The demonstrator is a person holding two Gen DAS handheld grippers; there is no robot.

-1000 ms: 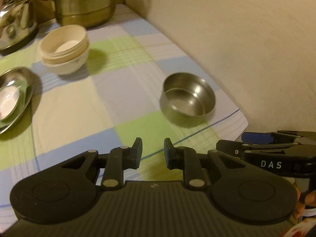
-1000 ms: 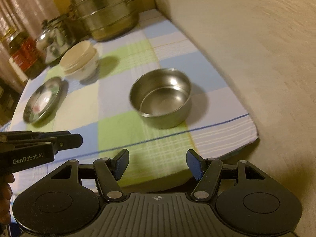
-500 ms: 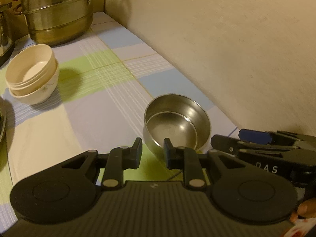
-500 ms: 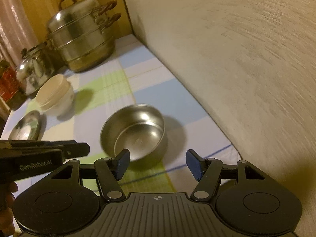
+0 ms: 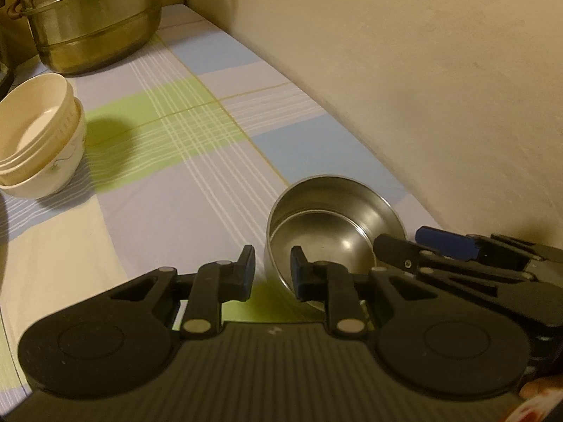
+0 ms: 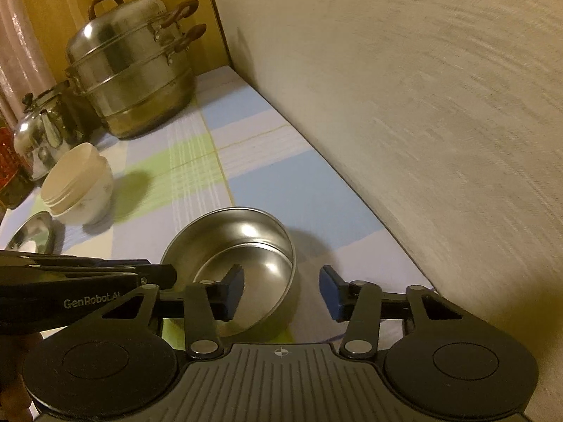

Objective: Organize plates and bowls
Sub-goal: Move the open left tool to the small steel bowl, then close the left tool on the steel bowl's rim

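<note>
A steel bowl stands on the checked cloth near the wall; it also shows in the right wrist view. My left gripper is open, with a narrow gap straddling the bowl's near left rim. My right gripper is open wide, its left finger over the bowl's inside and its right finger outside the right rim. A stack of cream bowls stands at the left, also seen in the right wrist view. A steel plate lies at the far left.
A large steel steamer pot and a kettle stand at the back. The beige wall runs close along the right side of the table. The table's near edge is just under the grippers.
Both grippers moved forward to the steel bowl; their fingers now sit on either side of its rim. Neither gripper's opening has visibly changed.
</note>
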